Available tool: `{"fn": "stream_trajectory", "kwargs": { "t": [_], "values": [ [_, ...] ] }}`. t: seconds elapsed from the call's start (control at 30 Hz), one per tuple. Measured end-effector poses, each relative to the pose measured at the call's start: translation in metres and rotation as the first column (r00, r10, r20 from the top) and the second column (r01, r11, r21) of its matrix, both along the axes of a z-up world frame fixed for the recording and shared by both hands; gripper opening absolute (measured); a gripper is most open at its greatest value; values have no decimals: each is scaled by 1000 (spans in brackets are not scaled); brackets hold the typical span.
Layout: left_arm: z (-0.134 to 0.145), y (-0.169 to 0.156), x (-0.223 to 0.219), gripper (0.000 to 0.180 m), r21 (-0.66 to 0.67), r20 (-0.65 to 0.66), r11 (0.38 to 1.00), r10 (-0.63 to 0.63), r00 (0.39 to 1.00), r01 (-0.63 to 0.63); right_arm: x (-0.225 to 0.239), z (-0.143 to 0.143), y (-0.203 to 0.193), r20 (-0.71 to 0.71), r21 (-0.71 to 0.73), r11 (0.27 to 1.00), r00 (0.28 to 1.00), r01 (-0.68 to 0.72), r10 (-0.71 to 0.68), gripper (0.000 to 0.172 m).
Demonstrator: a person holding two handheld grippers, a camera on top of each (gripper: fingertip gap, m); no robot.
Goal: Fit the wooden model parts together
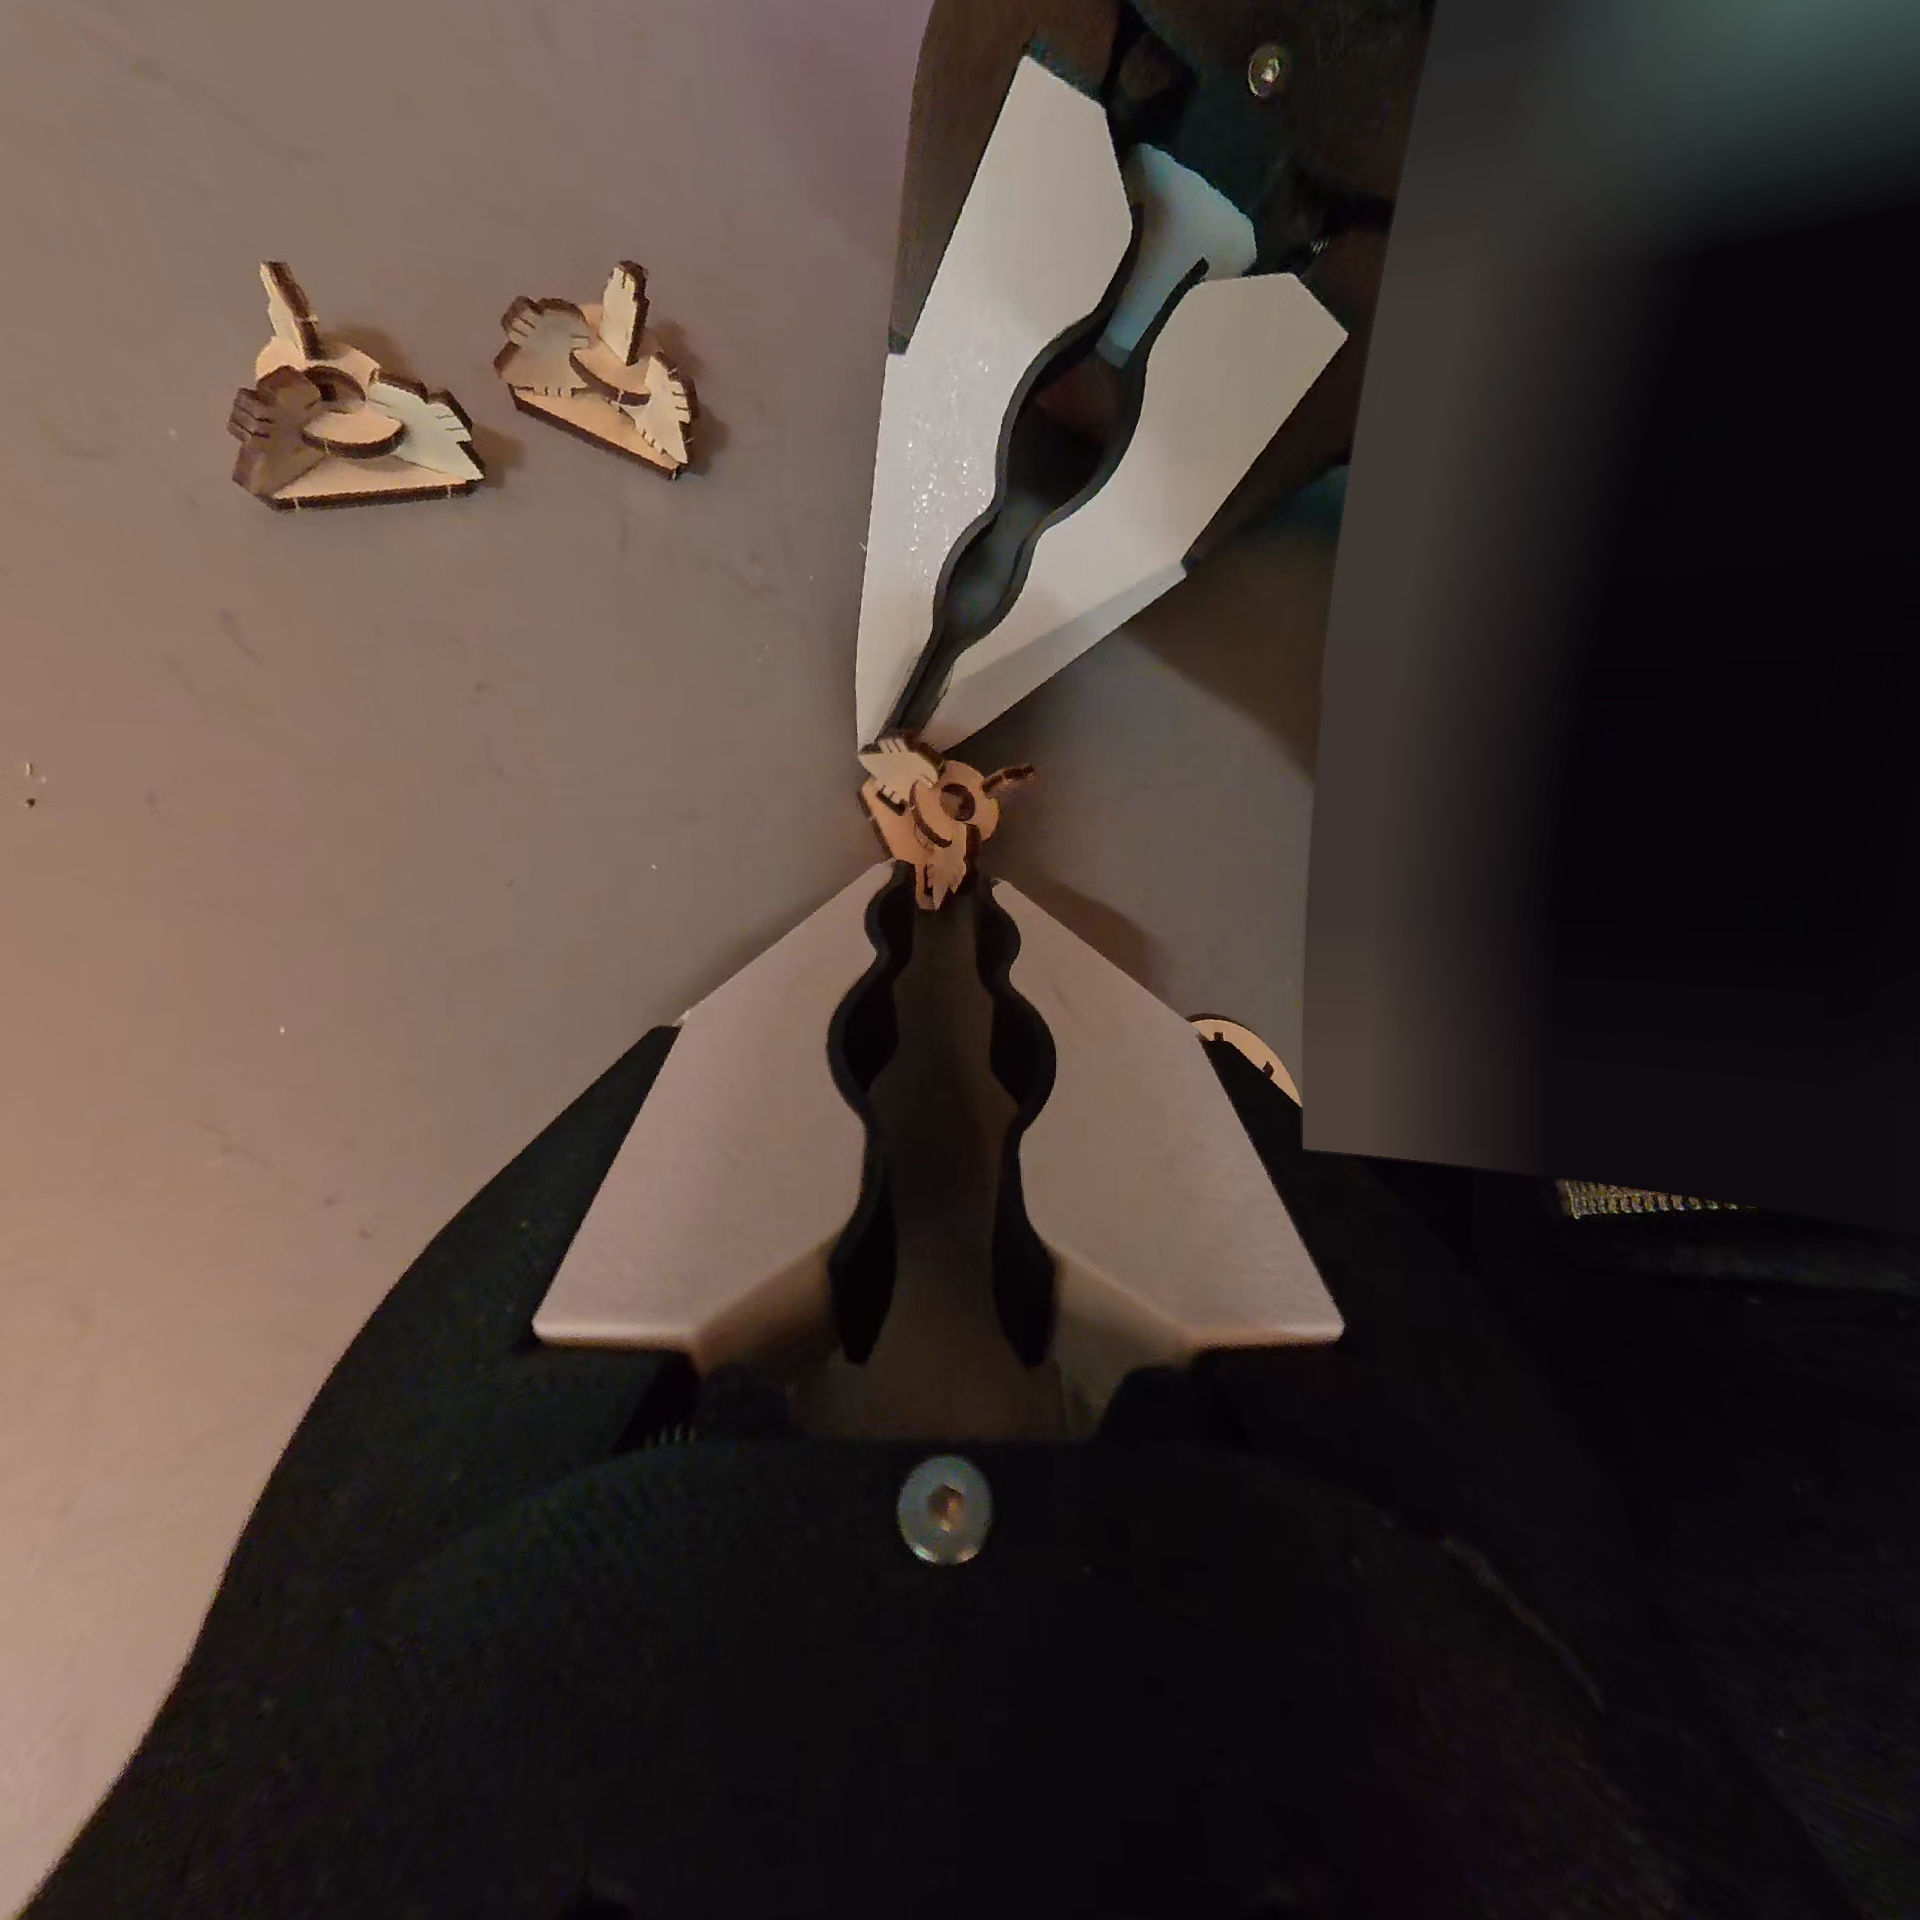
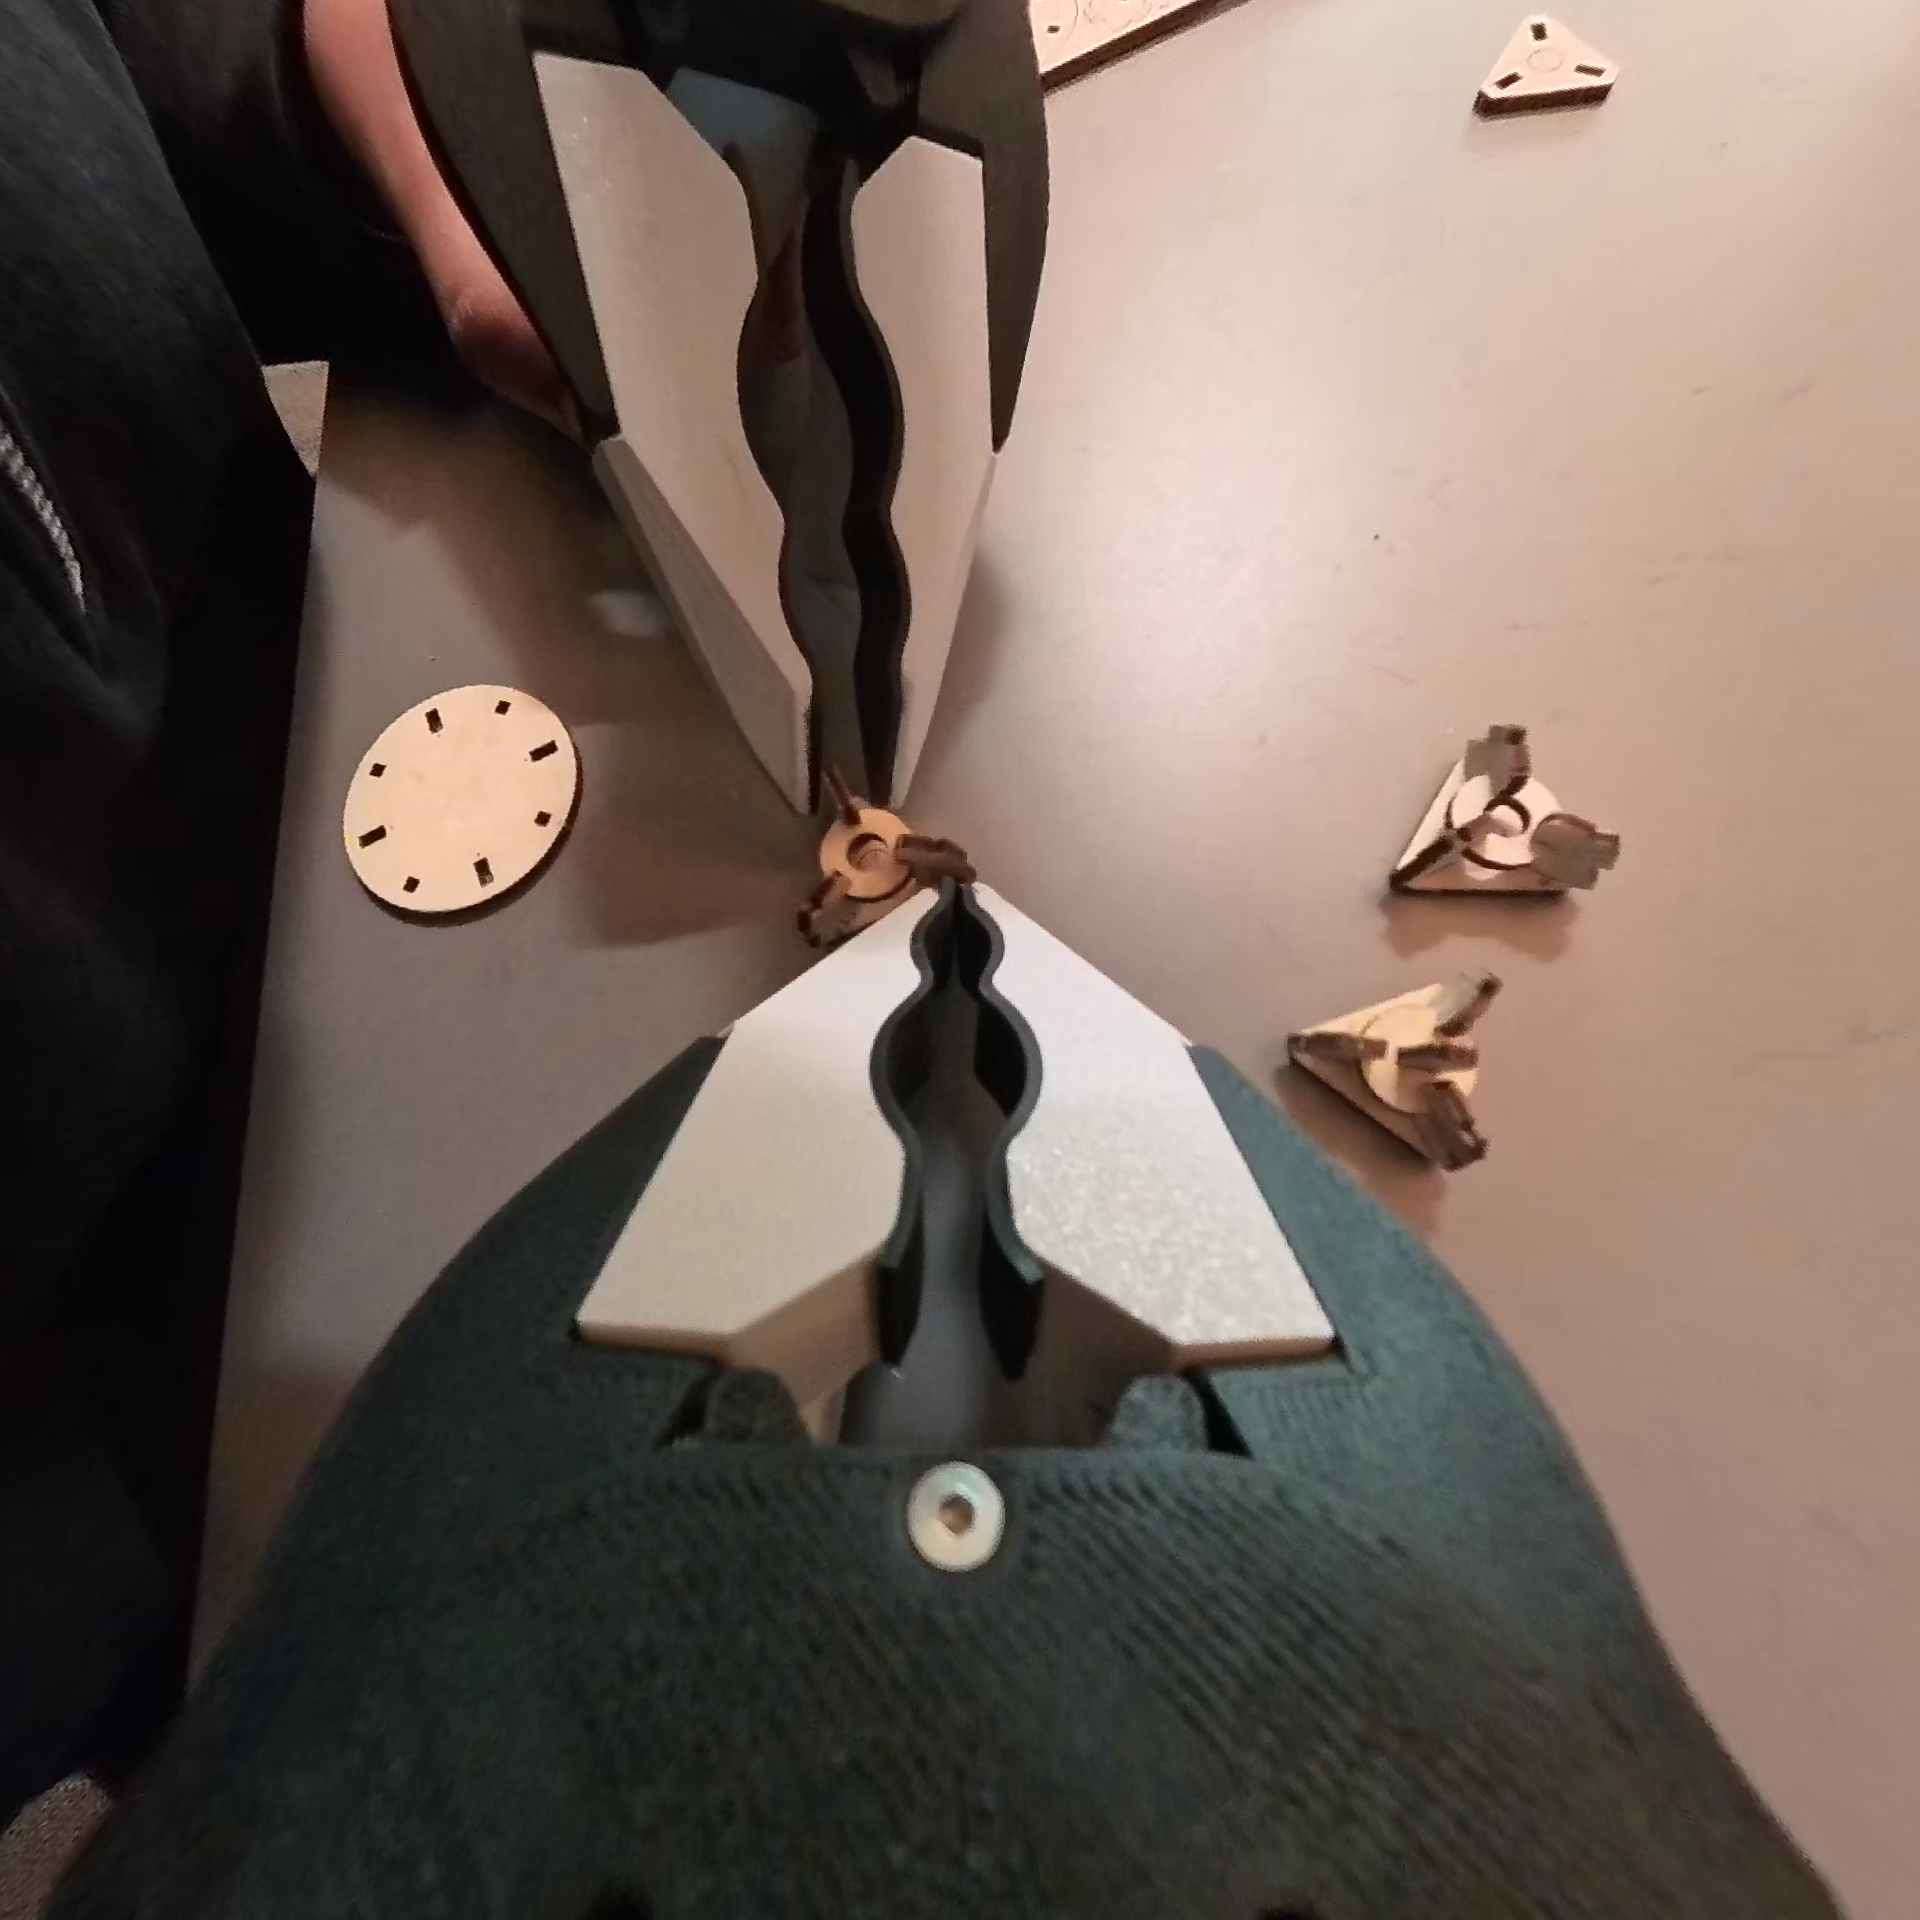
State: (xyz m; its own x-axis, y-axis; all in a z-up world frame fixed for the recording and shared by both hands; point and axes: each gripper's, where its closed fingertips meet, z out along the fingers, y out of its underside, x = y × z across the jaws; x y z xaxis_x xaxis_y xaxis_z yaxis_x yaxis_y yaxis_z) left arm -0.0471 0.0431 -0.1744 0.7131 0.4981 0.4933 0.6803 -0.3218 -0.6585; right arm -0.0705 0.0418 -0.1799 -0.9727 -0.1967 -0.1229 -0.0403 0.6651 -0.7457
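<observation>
Both tools meet at one small wooden assembly (image 1: 935, 816), held above the grey counter (image 1: 416, 727) near the middle of each frame. The piece is a round ring with a centre hole and three flat, notched blades slotted into it, spreading outward like a three-armed star, so it has no single long axis.

In the left wrist view the ring faces the camera. One blade points down into the left tool (image 1: 932, 896), whose tips pinch that blade and are kept slightly apart by it. A second blade points to the upper left into the right tool (image 1: 906, 740), which comes down from the top of the frame. The third blade sticks out to the right, free.

In the right wrist view the right tool (image 2: 954, 891) has its tips pressed together on the blade that points right from the ring. The left tool (image 2: 847, 795) comes down from the top centre and grips the upward blade. The remaining blade points to the lower left.

Two finished triangular wooden assemblies (image 2: 1496, 831) lie on the counter at the right of that view, a slotted wooden disc (image 2: 462, 800) lies at the left, and a flat triangular plate (image 2: 1548, 62) lies in the upper right corner.
</observation>
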Motion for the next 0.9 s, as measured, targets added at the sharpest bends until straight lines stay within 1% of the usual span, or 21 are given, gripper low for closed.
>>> {"fn": "stream_trajectory", "kwargs": {
  "t": [0.2,0.37,0.53,0.63,0.7,0.77,0.83,0.9],
  "values": [
    [1,0,0,13,6,-5,1000,-2,1000,2,-2,5,0,35,-22,1000,999,13,-12,1],
    [3,0,0,14,11,-18,1000,-1,1000,2,-4,12,3,109,-44,998,993,39,-34,15],
    [2,0,0,15,0,-27,1000,-4,1000,4,6,28,0,208,-98,994,978,47,-26,26],
    [2,0,0,17,-1,-21,1000,-1,1000,1,10,21,0,163,-69,997,987,31,-19,40],
    [2,0,0,19,9,-14,1000,2,1000,-1,11,16,0,117,-51,998,993,29,-23,44],
    [3,-1,0,20,23,-4,1000,3,1000,-3,11,14,0,79,-50,998,997,30,-26,43],
    [3,-1,0,20,32,5,999,3,1000,-3,11,13,0,48,-59,998,999,29,-26,36],
    [3,-1,1,18,25,4,1000,0,1000,0,10,10,0,9,-54,998,1000,24,-24,33]
  ]
}}
